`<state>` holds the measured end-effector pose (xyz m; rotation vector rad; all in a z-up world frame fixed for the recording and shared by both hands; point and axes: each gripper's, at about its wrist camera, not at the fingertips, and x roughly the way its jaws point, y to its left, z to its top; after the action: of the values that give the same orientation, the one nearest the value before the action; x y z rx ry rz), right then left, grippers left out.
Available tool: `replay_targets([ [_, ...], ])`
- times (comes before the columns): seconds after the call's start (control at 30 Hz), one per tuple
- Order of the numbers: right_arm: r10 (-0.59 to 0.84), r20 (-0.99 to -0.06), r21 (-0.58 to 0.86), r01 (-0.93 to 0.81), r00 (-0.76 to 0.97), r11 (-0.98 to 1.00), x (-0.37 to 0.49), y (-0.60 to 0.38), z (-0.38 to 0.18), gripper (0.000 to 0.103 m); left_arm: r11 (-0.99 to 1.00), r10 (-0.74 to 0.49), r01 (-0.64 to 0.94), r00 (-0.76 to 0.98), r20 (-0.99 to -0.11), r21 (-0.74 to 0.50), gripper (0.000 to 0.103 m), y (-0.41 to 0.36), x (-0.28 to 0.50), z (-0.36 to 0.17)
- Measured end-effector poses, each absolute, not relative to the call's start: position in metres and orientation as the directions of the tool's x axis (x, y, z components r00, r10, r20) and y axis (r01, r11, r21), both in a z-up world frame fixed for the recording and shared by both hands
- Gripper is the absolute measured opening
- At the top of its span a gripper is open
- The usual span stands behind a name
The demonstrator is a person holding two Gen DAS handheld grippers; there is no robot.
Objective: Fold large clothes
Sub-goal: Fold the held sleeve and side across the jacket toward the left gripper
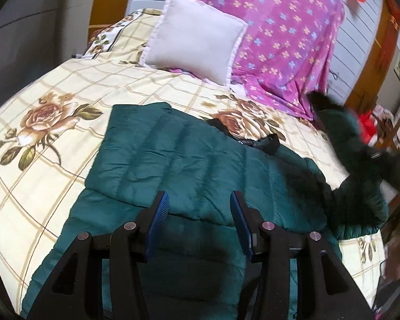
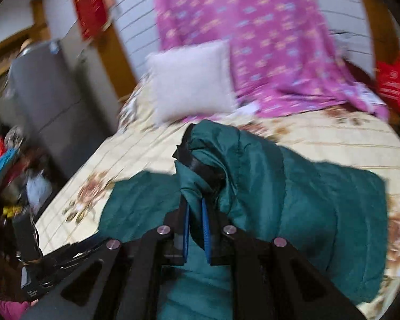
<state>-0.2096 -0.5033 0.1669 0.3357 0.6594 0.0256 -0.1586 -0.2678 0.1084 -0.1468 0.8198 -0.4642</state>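
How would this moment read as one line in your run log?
task: fold jacket | left gripper: open, above green puffer jacket | right gripper: shut on jacket sleeve, lifted | surface: floral bedsheet

Bed (image 1: 53, 144) under a cream checked sheet with brown roses, filling the frame's middle, green quilted jacket (image 1: 178, 160) spread lower centre, white pillow (image 1: 194, 42) upper centre, purple flowered cloth (image 1: 285, 40) draped upper right

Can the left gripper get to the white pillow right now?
Probably yes. The left gripper is open and holds nothing, and only the flat green jacket and bedspread lie between it and the pillow, farther up the bed.
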Motion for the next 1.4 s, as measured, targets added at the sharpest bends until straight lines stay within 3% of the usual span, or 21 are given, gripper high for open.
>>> replay_targets([
  [0.17, 0.255, -0.626, 0.406, 0.029, 0.737, 0.913, -0.165, -0.464, 0.126, 0.009, 0.893, -0.45, 0.299, 0.586, -0.674, -0.336, 0.03, -0.25, -0.145, 0.103],
  [0.23, 0.322, -0.658, 0.468, 0.035, 0.681, 0.883, -0.148, -0.46, 0.105, 0.016, 0.889, -0.458, 0.293, 0.577, -0.676, -0.352, 0.03, -0.246, -0.141, 0.1],
  [0.3, 0.35, -0.678, 0.502, 0.06, 0.646, 0.863, -0.145, -0.462, 0.094, 0.043, 0.878, -0.478, 0.298, 0.565, -0.673, -0.373, 0.03, -0.244, -0.138, 0.098],
  [0.37, 0.351, -0.656, 0.516, 0.057, 0.668, 0.854, -0.157, -0.466, 0.098, 0.053, 0.864, -0.503, 0.306, 0.55, -0.667, -0.399, 0.033, -0.245, -0.137, 0.097],
  [0.47, 0.327, -0.631, 0.49, 0.035, 0.703, 0.871, -0.184, -0.476, 0.121, 0.054, 0.832, -0.554, 0.319, 0.525, -0.646, -0.454, 0.04, -0.252, -0.136, 0.098],
  [0.57, 0.244, -0.62, 0.436, 0.07, 0.745, 0.897, -0.219, -0.493, 0.145, 0.065, 0.807, -0.588, 0.321, 0.521, -0.619, -0.496, 0.051, -0.265, -0.131, 0.101],
  [0.7, 0.152, -0.606, 0.414, 0.147, 0.781, 0.898, -0.258, -0.529, 0.163, 0.072, 0.826, -0.561, 0.28, 0.485, -0.671, -0.489, 0.053, -0.296, -0.114, 0.092],
  [0.73, 0.113, -0.61, 0.406, 0.186, 0.784, 0.895, -0.268, -0.543, 0.166, 0.073, 0.832, -0.552, 0.262, 0.475, -0.685, -0.489, 0.051, -0.301, -0.11, 0.087],
  [0.8, 0.051, -0.615, 0.387, 0.245, 0.787, 0.889, -0.283, -0.567, 0.168, 0.076, 0.848, -0.528, 0.243, 0.47, -0.708, -0.471, 0.017, -0.309, -0.104, 0.08],
  [0.9, -0.039, -0.628, 0.361, 0.335, 0.777, 0.87, -0.296, -0.598, 0.167, 0.076, 0.854, -0.519, 0.272, 0.482, -0.706, -0.443, 0.001, -0.31, -0.103, 0.084],
  [1.1, -0.078, -0.671, 0.342, 0.401, 0.737, 0.85, -0.279, -0.619, 0.14, 0.076, 0.897, -0.441, 0.276, 0.625, -0.645, -0.346, 0.0, -0.271, -0.101, 0.115],
  [1.33, -0.042, -0.787, 0.221, 0.344, 0.616, 0.913, -0.199, -0.568, 0.074, 0.076, 0.925, -0.381, 0.25, 0.597, -0.706, -0.288, 0.0, -0.252, -0.084, 0.086],
  [1.4, -0.095, -0.82, 0.133, 0.349, 0.565, 0.928, -0.184, -0.554, 0.055, 0.077, 0.923, -0.386, 0.243, 0.589, -0.71, -0.3, 0.006, -0.248, -0.084, 0.086],
])
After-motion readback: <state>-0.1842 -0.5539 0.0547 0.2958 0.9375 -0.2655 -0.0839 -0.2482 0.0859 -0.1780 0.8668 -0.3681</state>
